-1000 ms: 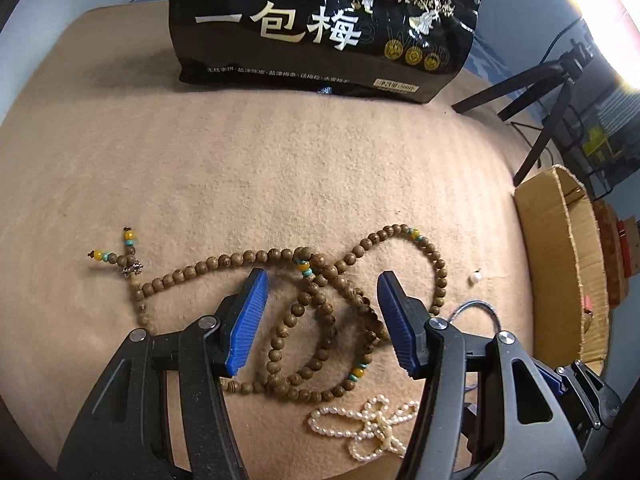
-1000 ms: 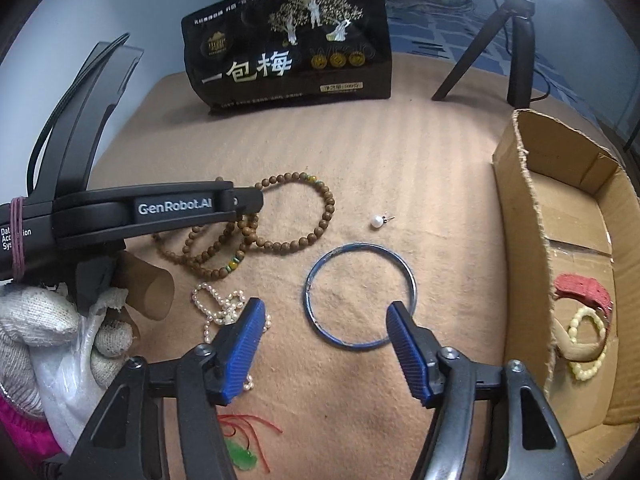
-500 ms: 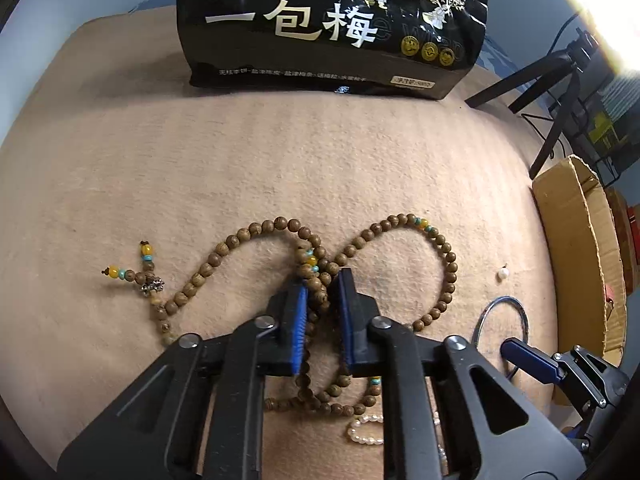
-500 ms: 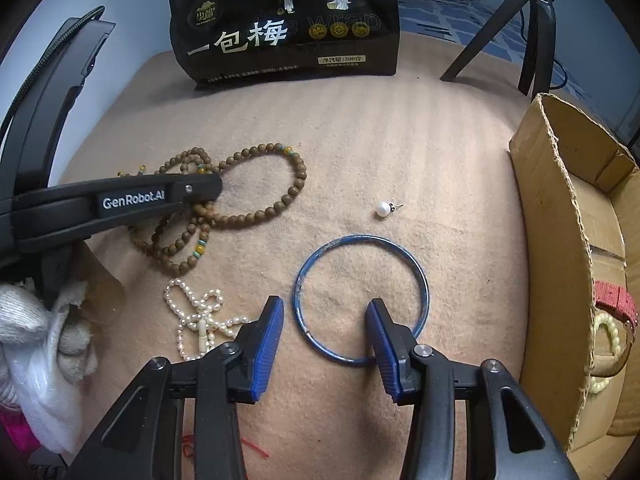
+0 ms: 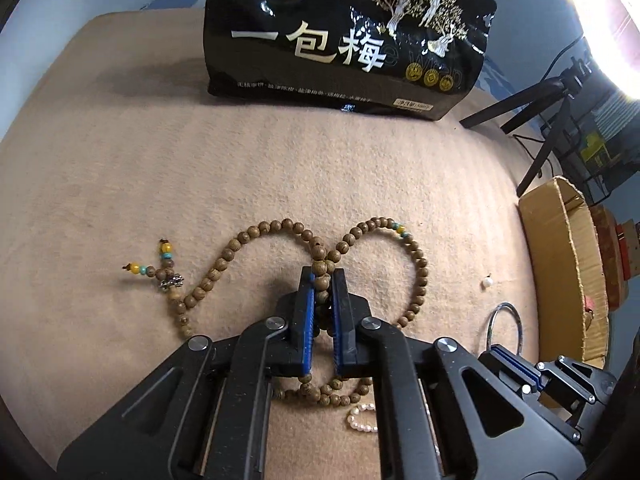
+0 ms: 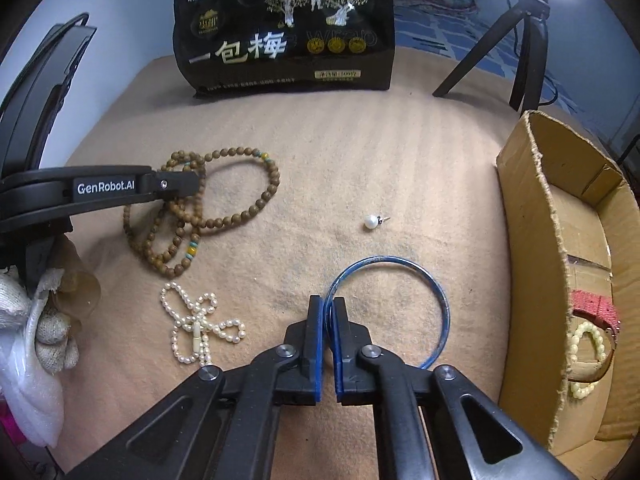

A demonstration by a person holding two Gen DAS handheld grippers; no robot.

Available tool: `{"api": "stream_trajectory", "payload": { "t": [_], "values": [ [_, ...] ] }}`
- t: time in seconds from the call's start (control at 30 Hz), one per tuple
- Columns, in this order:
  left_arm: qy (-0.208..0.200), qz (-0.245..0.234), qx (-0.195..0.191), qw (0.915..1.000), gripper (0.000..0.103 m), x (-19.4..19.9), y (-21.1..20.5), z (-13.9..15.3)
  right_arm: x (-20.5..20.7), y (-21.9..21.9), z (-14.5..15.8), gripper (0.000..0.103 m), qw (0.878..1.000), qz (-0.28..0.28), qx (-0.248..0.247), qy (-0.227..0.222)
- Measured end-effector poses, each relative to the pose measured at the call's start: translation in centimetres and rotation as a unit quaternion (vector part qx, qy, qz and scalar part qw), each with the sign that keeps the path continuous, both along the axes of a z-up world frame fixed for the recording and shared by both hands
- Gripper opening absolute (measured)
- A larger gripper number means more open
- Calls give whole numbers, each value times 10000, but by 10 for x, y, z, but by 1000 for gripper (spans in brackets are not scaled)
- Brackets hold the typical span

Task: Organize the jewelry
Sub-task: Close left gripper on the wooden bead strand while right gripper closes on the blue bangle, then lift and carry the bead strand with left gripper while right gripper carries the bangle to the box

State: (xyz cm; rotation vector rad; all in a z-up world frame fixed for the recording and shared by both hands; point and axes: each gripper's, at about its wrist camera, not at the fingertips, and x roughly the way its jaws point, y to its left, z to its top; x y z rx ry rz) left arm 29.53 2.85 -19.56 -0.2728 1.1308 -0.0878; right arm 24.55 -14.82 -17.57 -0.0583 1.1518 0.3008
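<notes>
A long wooden bead necklace [image 5: 418,264] lies looped on the beige cloth. My left gripper [image 5: 322,276] has its jaws closing, and the blue pads pinch the crossing strands of beads. The necklace [image 6: 240,216] also shows in the right wrist view, under the left gripper's finger. A thin blue bangle [image 6: 440,300] lies flat; my right gripper [image 6: 327,304] has its jaws closing with the pads pressed on the bangle's near left rim. The bangle [image 5: 518,320] appears at the left wrist view's right edge.
A white pearl strand [image 6: 196,320] and a pearl earring [image 6: 371,222] lie loose on the cloth. An open cardboard box [image 6: 528,240] at the right holds a red band [image 6: 592,308] and a cream bracelet [image 6: 584,344]. A black snack bag [image 6: 288,28] and a tripod [image 6: 524,40] stand behind.
Both grippers went from wide open to closed. The left one closed on the gathered wooden beads and drew the loops in. The right one closed on the bangle's rim.
</notes>
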Motion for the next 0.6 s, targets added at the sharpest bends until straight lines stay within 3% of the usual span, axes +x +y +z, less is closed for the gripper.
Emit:
{"api": "stream_trajectory", "payload": {
  "t": [0.6],
  "values": [
    [-603,4,-374,9975,4,-44,12,74,-24,-18,66,1,9962,-129,538,-667]
  ]
}}
